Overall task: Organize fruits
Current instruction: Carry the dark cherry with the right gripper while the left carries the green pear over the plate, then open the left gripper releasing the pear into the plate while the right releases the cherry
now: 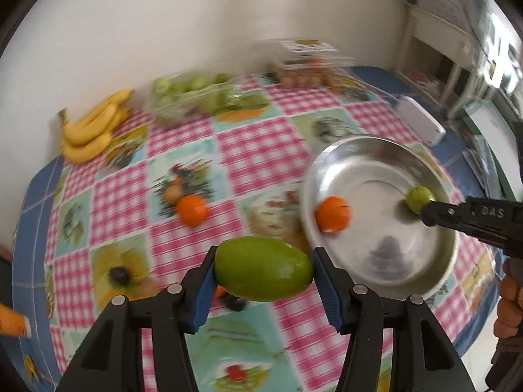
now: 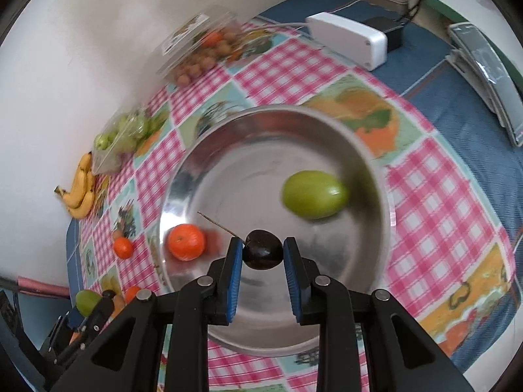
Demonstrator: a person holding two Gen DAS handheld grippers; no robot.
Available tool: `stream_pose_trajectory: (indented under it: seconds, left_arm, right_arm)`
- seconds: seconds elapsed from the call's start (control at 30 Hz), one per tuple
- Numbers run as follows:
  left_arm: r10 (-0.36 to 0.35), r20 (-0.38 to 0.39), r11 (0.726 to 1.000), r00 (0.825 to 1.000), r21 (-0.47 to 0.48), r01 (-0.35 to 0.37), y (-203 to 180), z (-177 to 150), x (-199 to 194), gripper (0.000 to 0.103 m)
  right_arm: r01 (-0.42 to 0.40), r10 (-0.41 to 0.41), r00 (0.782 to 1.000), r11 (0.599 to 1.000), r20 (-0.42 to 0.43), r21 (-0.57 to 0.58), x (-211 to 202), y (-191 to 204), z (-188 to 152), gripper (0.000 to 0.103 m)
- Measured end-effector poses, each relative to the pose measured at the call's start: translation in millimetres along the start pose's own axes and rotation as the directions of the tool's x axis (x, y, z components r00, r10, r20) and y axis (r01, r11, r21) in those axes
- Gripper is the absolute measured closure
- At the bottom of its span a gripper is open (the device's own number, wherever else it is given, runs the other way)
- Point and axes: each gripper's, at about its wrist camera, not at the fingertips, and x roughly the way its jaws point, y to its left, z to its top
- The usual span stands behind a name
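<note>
Surface (image 2: pixel 457 150): covered by a pink-check fruit-print cloth; it carries everything listed below.

Steel bowl (image 2: pixel 359 150): the collecting place, as I judge it. Holds a green fruit (image 2: pixel 314 194) and an orange (image 2: pixel 186 241). Two in, so the task looks partly done.

My left claw (image 1: pixel 263 269): clamped on a large green mango (image 1: pixel 263 272), held above the cloth just beside the bowl's near-left rim; not yet delivered.

My right claw (image 2: pixel 263 254): pads closed on a dark plum (image 2: pixel 263 254) with a thin stem, hanging over the bowl's near part; not yet released.

Left to gather, by my judgement: a loose orange on the cloth (image 1: pixel 193 214), well apart from the bowl.

Bananas (image 1: pixel 90 129): bunch at the far edge by the wall.

Clear tub of green fruits (image 1: pixel 193 98) and clear tub of small brown fruits (image 2: pixel 199 55): blurred, beside the wall.

White box (image 2: pixel 348 39): far corner, off the route.

Obstruction: both claws converge on one bowl; the orange inside sits near my left claw's likely entry.
</note>
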Motion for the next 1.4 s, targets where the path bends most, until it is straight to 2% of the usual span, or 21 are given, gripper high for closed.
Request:
stream_pose_trajectory:
  seconds: [0.17, 0.4, 0.7, 1.4]
  left_arm:
    - [-0.019, -0.003, 0.996, 1.000, 0.085, 0.019, -39.3, 4.5, 9.3, 0.045]
    - [-0.038, -0.018, 0.989, 0.999, 0.144, 0.041, -68.1, 4.6, 26.0, 0.045]
    - [-0.034, -0.058, 0.985, 0.998, 0.168, 0.043, -84.6, -0.7, 48.1, 0.044]
    - [-0.018, -0.095, 0.976, 0.995, 0.213, 0.038, -103.8, -7.4, 67.7, 0.044]
  right_arm:
    - [0.003, -0.004, 1.000, 1.000, 0.024, 0.008, -8.2, -10.1, 2.4, 0.076]
    - [0.018, -0.018, 1.000, 1.000, 0.021, -0.004, -9.5, -15.6, 0.9, 0.076]
    - [0.031, -0.032, 0.999, 0.999, -0.022, -0.037, 1.0, -14.1, -3.3, 0.076]
    - [0.082, -0.085, 0.993, 0.996, -0.083, -0.041, 23.5, -16.1, -6.8, 0.076]
